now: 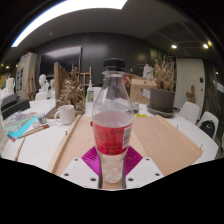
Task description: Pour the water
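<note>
Room: a workshop or office space with a dark far wall, ceiling lights, and cluttered benches to the left and right.
Table: a long pale wooden top running away from the gripper; the bottle stands at its near end.
White chair: far right, beside the table's edge.
Dark pot: right of the bottle and farther off, on the table; possibly the thing to pour into, though nothing shows that for sure.
White cup: left of the bottle, near the table's left edge, well apart from the fingers.
Bottle: clear plastic, upright, dark cap on, holding a red-tinted liquid up to about half its height; it sits between the fingers, close to the camera.
Gripper: the fingers stand either side of the bottle's lower body with the magenta pads at its base; they look pressed against it, but the bottle hides the contact lines, so I cannot tell whether they clamp it or merely flank it.
Step in hand: taking a firm hold on the bottle ahead of the pour, by my reading.
Doing it well: squeeze evenly low on the body without crushing the thin plastic, keep it upright on the lift, and mind that the cap is on, so nothing can pour until it comes off.
</note>
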{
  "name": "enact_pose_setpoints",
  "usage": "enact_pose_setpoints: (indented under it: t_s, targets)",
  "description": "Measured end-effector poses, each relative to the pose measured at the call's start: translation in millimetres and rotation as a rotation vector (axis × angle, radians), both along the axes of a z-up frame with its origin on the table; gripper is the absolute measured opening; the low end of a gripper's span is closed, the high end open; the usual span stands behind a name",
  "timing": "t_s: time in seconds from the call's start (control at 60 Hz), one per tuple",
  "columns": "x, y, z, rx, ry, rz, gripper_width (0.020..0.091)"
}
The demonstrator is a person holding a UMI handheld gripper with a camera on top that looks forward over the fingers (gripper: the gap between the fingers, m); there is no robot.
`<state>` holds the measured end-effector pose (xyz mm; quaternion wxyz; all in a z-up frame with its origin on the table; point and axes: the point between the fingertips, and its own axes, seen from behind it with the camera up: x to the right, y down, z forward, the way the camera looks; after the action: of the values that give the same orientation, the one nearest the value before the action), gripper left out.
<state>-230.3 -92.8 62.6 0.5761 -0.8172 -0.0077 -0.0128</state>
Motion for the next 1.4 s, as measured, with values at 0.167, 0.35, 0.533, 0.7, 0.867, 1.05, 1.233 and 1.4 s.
enact_pose_setpoints:
  t_s: [0.167,0.35,0.533,0.7,0.867,1.05,1.233,1.4]
  targets:
    - [-4,7,15,-0.015,-0.066,0.018,0.0231]
    - [4,48,81,0.022,-0.226,0.016,0.023]
    - [6,121,155,0.081,-0.529,0.028,0.0229]
    - [-19,191,197,0.134,-0.922,0.071,0.0227]
    - [-54,248,202,0.157,-1.335,0.133,0.0227]
    - [-84,286,179,0.171,-1.768,0.188,0.0226]
    - [-103,304,153,0.176,-1.999,0.252,0.0228]
    - [-102,307,144,0.152,-1.975,0.273,0.0229]
